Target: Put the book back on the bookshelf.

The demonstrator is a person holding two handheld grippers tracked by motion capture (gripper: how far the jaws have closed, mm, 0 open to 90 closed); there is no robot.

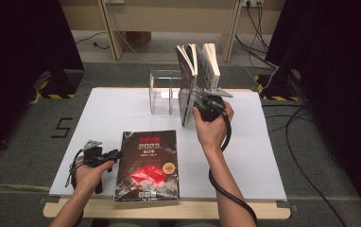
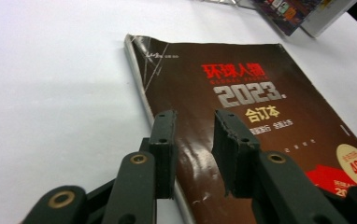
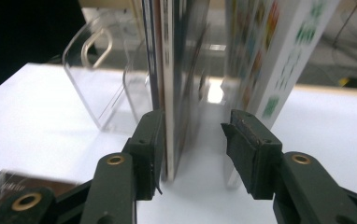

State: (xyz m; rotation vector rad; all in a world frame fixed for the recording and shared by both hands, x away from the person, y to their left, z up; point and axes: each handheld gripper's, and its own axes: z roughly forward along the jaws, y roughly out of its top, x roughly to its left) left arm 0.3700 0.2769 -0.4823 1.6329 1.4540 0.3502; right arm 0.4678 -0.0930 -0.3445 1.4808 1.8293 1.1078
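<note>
One dark magazine (image 1: 148, 165), cover up, red and silver title at its far end, lying flat on the white table (image 1: 117, 111) near the person's edge. Its spine side faces the left gripper (image 1: 117, 153).

Left gripper: one, held in the left hand (image 1: 90, 172) just beside the magazine's spine edge. In the left gripper view its two black jaws stand part-way open astride that edge of the magazine (image 2: 242, 116), one over the white table top, one over the cover; the pads press on nothing and hold nothing.

Standing books (image 1: 197, 80): three counted in the high view, upright and fanned apart at the top, on the far side of the table beyond the magazine.

Right gripper (image 1: 206, 101): one, held in the right hand (image 1: 212, 125) at the near edge of the standing books. In the right gripper view its jaws stand wide; one pad lies against the outer face of a thin upright book (image 3: 172, 93), the other pad stands free in the gap, short of the white-covered book (image 3: 284, 60). No clamp on either.

Clear holder (image 1: 162, 92): one, transparent plastic, touching the standing books on the side away from the right gripper.

Black cables: one trailing from each gripper, two in all.
</note>
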